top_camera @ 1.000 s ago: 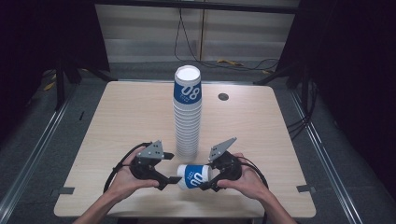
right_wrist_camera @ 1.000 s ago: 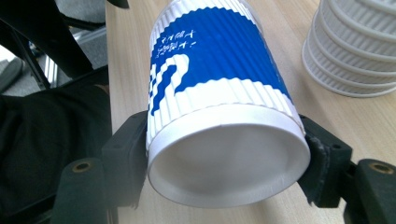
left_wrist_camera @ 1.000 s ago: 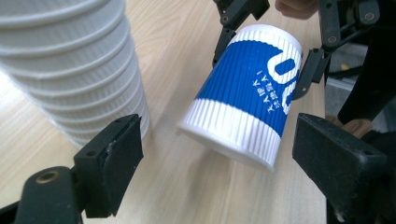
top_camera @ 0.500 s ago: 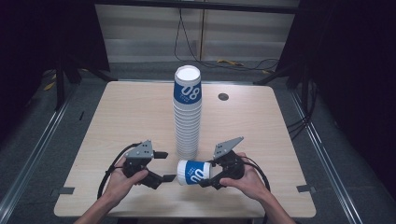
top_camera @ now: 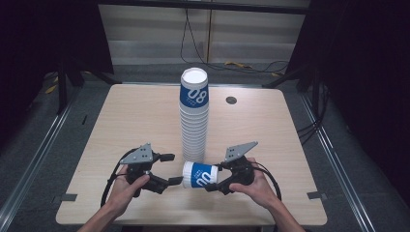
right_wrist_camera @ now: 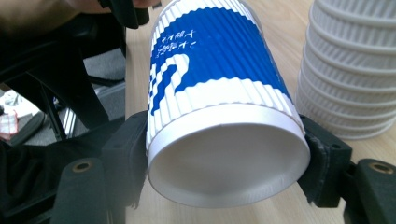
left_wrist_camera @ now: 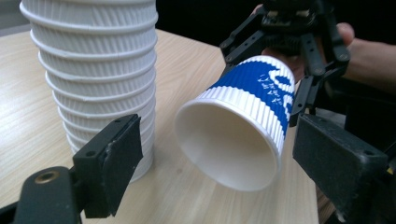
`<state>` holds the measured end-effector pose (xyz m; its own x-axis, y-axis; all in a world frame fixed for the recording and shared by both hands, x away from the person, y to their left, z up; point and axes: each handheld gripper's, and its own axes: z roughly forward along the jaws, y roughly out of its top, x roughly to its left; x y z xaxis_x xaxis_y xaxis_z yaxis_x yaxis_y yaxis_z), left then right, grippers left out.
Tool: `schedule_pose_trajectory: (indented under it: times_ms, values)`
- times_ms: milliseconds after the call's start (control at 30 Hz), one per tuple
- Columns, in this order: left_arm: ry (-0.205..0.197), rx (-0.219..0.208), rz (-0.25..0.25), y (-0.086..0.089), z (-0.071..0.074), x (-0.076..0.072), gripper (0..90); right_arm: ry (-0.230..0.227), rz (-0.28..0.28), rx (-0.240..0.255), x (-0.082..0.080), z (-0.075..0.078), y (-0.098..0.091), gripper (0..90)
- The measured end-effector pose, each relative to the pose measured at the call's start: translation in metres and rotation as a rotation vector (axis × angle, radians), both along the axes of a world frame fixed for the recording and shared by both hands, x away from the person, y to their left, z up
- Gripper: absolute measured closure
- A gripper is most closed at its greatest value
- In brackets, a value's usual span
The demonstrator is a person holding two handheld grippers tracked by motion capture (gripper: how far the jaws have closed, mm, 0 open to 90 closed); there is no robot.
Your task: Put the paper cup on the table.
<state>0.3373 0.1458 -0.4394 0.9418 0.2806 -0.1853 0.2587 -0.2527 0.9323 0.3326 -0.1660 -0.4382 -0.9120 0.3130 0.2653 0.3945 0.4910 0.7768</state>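
**One paper cup held sideways beside a tall cup stack**

High view: one wooden table [top_camera: 145, 116] carries one tall stack of cups [top_camera: 194, 121], upside down, white below with a blue printed cup on top. Just in front of the stack's foot, a single blue and white cup [top_camera: 199, 175] lies on its side in the air, gripped at its base end by the right gripper [top_camera: 223, 180]. The left gripper [top_camera: 170, 169] sits to the stack's front left, jaws spread with nothing between them, one jaw tip near the cup's open mouth. Two hands hold the two grippers. One small dark round disc [top_camera: 231, 100] lies to the right of the stack's top.

Left gripper view: the stack rises at left; the single cup's open mouth faces the camera, between this gripper's two wide-apart black jaws, which do not touch it.

Right gripper view: two jaws are clamped on the cup's base, one on each side; the stack stands just right of it.
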Motion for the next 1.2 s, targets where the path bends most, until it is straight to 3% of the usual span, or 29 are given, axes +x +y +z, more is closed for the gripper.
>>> schedule_pose_trajectory:
  times_ms: [167, 267, 367, 533, 800, 967, 1067, 1167, 1200]
  values:
    - [-0.009, -0.028, -0.006, 0.0, 0.002, -0.002, 15.7, -0.01, 0.005, 0.032, -0.001, -0.004, 0.001, 28.9]
    - [-0.014, -0.029, -0.006, 0.001, 0.003, -0.002, 15.6, -0.03, 0.004, 0.035, -0.001, -0.004, 0.002, 28.9]
    - [-0.034, -0.033, -0.006, 0.001, 0.003, -0.003, 15.6, -0.047, 0.005, 0.079, -0.002, -0.004, 0.002, 28.9]
    - [-0.055, -0.026, 0.001, 0.0, 0.004, -0.005, 15.7, -0.064, -0.002, 0.104, -0.002, -0.006, 0.003, 28.9]
    - [-0.035, -0.051, -0.033, -0.001, 0.004, -0.005, 15.6, -0.091, 0.023, 0.185, -0.006, -0.007, 0.008, 28.9]
    - [-0.021, -0.054, -0.044, -0.003, 0.004, -0.005, 14.8, -0.094, 0.029, 0.209, -0.007, -0.005, 0.009, 28.9]
    - [-0.014, -0.043, -0.038, -0.005, 0.003, -0.004, 11.3, -0.091, 0.027, 0.223, -0.007, -0.005, 0.009, 29.0]
    - [-0.018, -0.032, -0.008, -0.01, 0.002, -0.005, 0.1, -0.086, 0.032, 0.245, -0.008, -0.004, 0.009, 29.0]
    - [-0.014, -0.026, -0.002, -0.011, 0.002, -0.005, 0.1, -0.086, 0.032, 0.245, -0.008, -0.004, 0.009, 29.0]
